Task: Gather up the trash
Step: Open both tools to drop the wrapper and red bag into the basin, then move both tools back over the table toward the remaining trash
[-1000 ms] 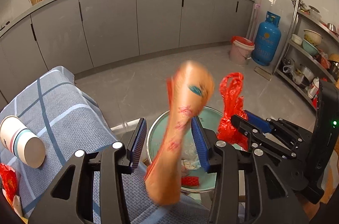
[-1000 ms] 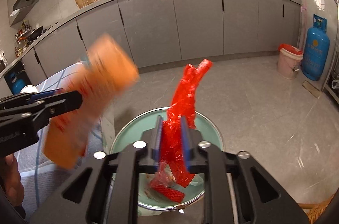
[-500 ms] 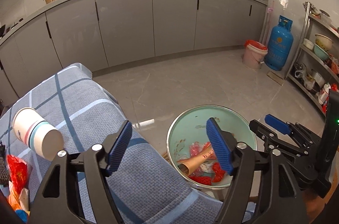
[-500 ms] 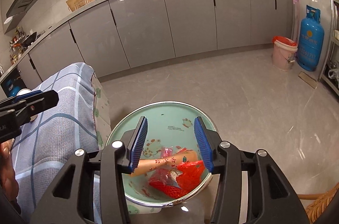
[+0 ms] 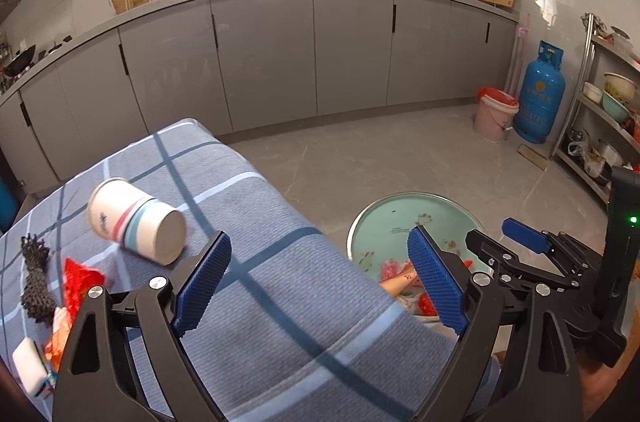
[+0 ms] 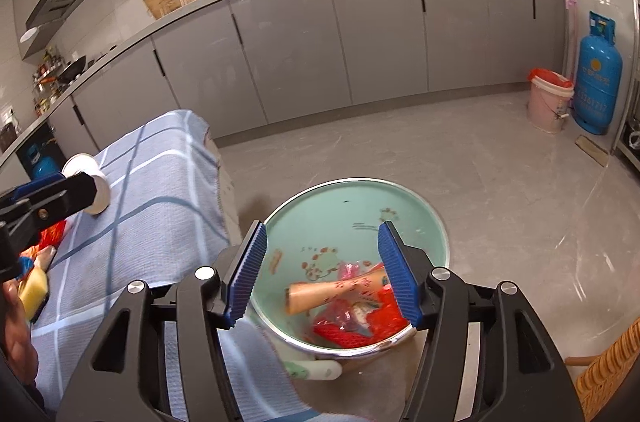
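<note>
Both my tongs, left and right, opening, empty. Risk: cup lies tipped on the surface; my nudge could roll it off the left-hand pile, missing the basin.

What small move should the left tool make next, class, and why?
Probably swing the left tool toward the paper cup lying on its side on the blue checked cloth. Its jaws are opening with nothing between them, and the orange wrapper already lies in the green basin.
</note>
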`<state>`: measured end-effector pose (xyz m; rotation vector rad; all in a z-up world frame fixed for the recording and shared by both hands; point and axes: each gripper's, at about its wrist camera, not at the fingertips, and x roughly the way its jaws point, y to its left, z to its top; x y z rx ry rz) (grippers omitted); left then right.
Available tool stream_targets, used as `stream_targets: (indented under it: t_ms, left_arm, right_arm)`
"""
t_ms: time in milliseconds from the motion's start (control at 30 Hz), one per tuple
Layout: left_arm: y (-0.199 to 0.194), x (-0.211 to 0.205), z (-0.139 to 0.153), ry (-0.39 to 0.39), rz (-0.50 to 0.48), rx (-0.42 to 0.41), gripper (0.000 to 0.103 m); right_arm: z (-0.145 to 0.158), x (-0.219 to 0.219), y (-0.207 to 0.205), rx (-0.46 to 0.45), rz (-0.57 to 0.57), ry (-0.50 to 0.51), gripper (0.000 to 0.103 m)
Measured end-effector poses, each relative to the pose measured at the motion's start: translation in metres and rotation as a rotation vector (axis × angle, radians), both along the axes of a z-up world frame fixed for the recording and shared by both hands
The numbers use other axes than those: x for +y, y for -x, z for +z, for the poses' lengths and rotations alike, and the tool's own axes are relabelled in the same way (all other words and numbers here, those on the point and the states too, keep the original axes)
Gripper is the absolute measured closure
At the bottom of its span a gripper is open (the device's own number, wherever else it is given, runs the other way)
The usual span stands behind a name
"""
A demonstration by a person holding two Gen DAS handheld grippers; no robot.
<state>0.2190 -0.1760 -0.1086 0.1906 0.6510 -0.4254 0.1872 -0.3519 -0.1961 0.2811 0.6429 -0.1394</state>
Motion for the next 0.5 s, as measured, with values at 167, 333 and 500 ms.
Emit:
stream_targets:
  t_ms: [167,333,500]
  left_arm:
    - [0.011,0.024,0.005,-0.002,0.029,-0.017,0.014]
    - [0.021,0.055,0.013,0.009,0.072,-0.035,0.014]
    - [0.028,0.084,0.02,0.007,0.124,-0.059,0.014]
  right_arm:
    - [0.004,0.024,0.0,0.003,0.042,0.008,0.044]
    - [0.012,0.051,0.001,-0.001,0.092,0.02,0.044]
    - [0.018,0.08,-0.001,0.001,0.144,0.035,0.043]
